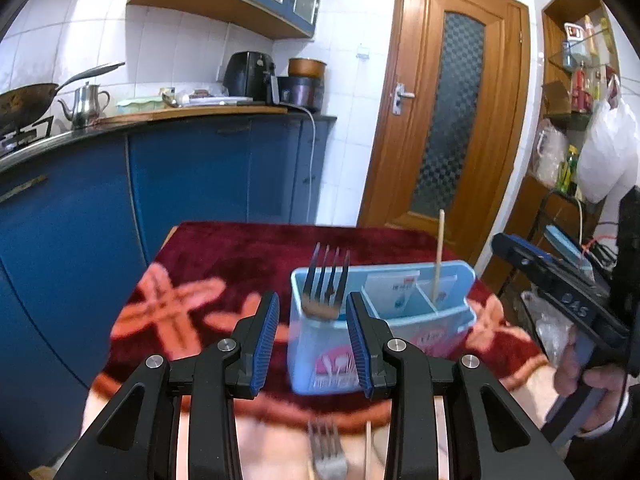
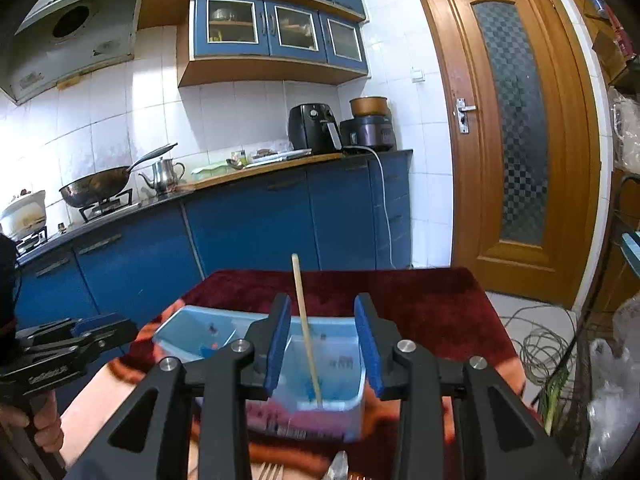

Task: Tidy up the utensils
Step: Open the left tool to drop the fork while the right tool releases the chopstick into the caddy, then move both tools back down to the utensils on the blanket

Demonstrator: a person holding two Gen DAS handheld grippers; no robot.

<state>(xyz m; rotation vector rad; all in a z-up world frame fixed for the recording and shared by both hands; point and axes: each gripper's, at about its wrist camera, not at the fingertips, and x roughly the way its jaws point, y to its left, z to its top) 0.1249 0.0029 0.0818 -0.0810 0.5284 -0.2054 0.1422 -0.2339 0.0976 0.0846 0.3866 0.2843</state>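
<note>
Near edge of table, under the grippers: second fork lying flat w/ tines pointing away, thin wooden chopstick just beside it to the right, both blurred.

Left gripper: blue-padded fingers spread apart, nothing pinched btwn them; held low over the red patterned cloth, lined up w/ the left end of the organizer. Right gripper: fingers also spread, empty; upright stick seen thru the gap but no contact w/ either pad. Gloved hand holding that right gripper's handle, off the right edge of table.

Mid table, toward right edge: light-blue organizer w/ dividers, standing upright on cloth. Left compartment: fork standing, tines up. Right compartment: second chopstick upright, leaning slightly, top well above the rim.

Far edge of table bare red cloth. Beyond: blue cabinets, wok and kettle on the counter, wooden door to the right.
</note>
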